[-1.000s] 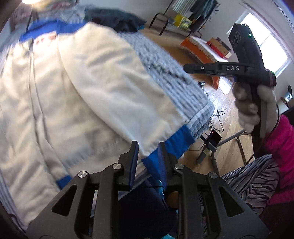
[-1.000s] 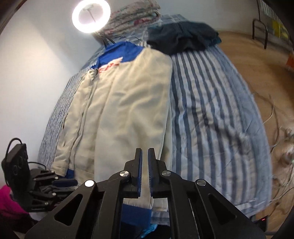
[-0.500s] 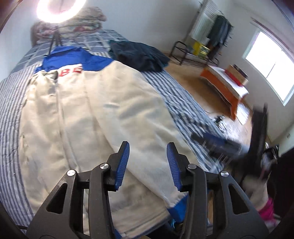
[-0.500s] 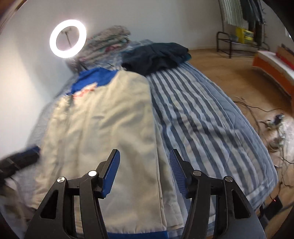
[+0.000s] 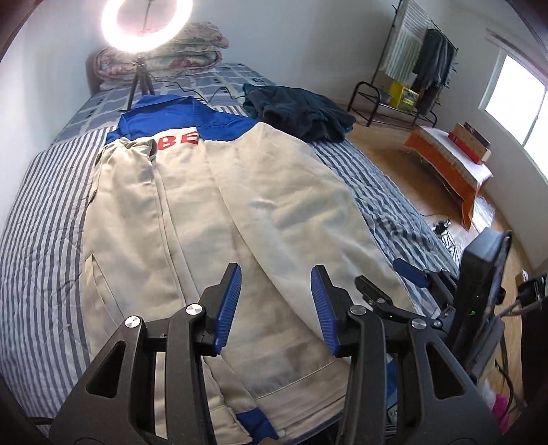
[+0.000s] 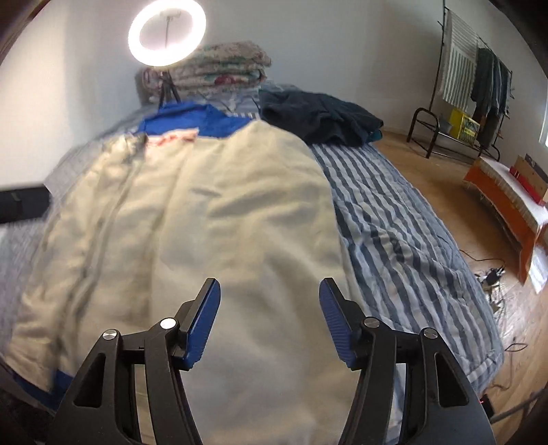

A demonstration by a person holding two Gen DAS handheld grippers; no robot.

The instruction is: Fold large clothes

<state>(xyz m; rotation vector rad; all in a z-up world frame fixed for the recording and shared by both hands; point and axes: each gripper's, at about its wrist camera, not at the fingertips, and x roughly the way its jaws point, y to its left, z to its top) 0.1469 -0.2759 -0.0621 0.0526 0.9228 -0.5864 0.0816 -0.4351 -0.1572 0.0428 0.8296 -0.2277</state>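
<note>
From the left wrist view, the left hand-held gripper (image 5: 275,301) now stands with its blue pads spread and nothing between them, where a second ago they were nearly together around the blue cuff at the foot of the jacket. The cream and blue jacket (image 5: 191,219), the landmark for everything here, lies lengthwise on the striped bed (image 5: 44,219), its collar toward the ring light (image 5: 147,24) and its right sleeve laid down along the body, cuff (image 5: 255,426) at the hem. The right hand-held gripper (image 5: 394,277) shows low to the right of the jacket's hem, just beside the sleeve edge; a second ago it was held high above that side. A dark garment (image 5: 301,109) sits beyond the jacket's right shoulder. From the right wrist view, the right hand-held gripper (image 6: 269,316) has gone from pads almost pressed together to wide apart, and its jaws are opening further, with only the jacket (image 6: 205,239) far beneath them and nothing pinched. The bare striped bed (image 6: 411,246) runs along the jacket's right side. Both releases suggest the sleeve fold on this side is finished and let go; the next fold probably calls for a fresh grip, perhaps at the hem or the far side.
</note>
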